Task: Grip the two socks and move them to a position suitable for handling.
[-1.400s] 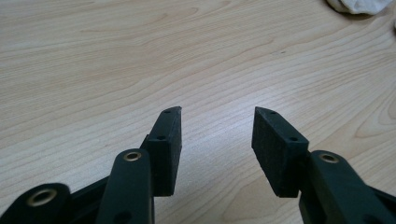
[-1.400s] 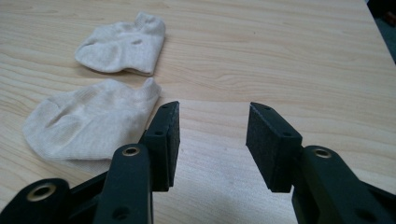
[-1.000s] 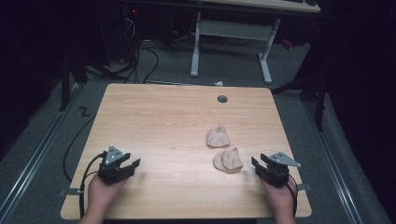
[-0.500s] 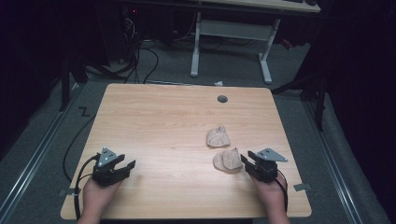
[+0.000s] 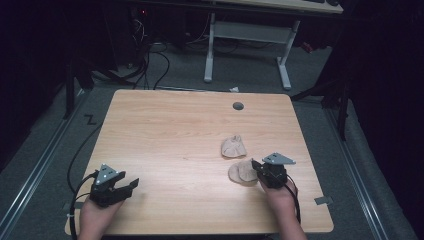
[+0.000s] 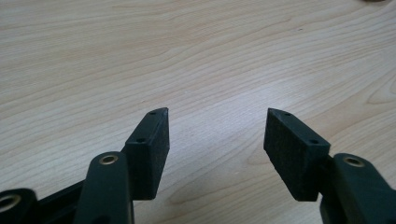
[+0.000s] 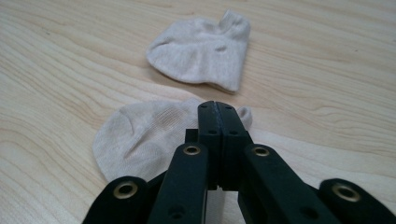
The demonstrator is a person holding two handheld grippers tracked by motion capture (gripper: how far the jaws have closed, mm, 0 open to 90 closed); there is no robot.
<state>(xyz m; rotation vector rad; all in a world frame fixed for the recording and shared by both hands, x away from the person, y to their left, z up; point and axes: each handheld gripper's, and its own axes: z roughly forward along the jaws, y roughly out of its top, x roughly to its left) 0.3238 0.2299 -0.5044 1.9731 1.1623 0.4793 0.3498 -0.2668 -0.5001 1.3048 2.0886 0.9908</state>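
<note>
**Jaws.** The right gripper has just been closing, and its jaws now stand together, pad flat against pad. Their tips lie over the near edge of the nearer sock, at lower centre of the right gripper view. No fold of cloth shows between the pads, so I cannot tell whether any fabric is caught. The left gripper has just been opening. Its jaws stand wide apart over bare wood with nothing between them.

**Location of items.** In the high view the nearer sock lies flat at right of centre, touching the right gripper's tips. The farther sock sits just above it in the frame, close by but apart. The left gripper rests at lower left of the tabletop, well apart from both.

**Risks, as judged.**
- The jaws may have shut on nothing, in which case a lift would leave the sock lying.
- A shallow pinch at the hem could slip, because the knit is thin and limp.
- Dragging the shut tips could push the nearer sock into the farther one and bunch them.
- The left gripper is too far off to steady either sock.
</note>
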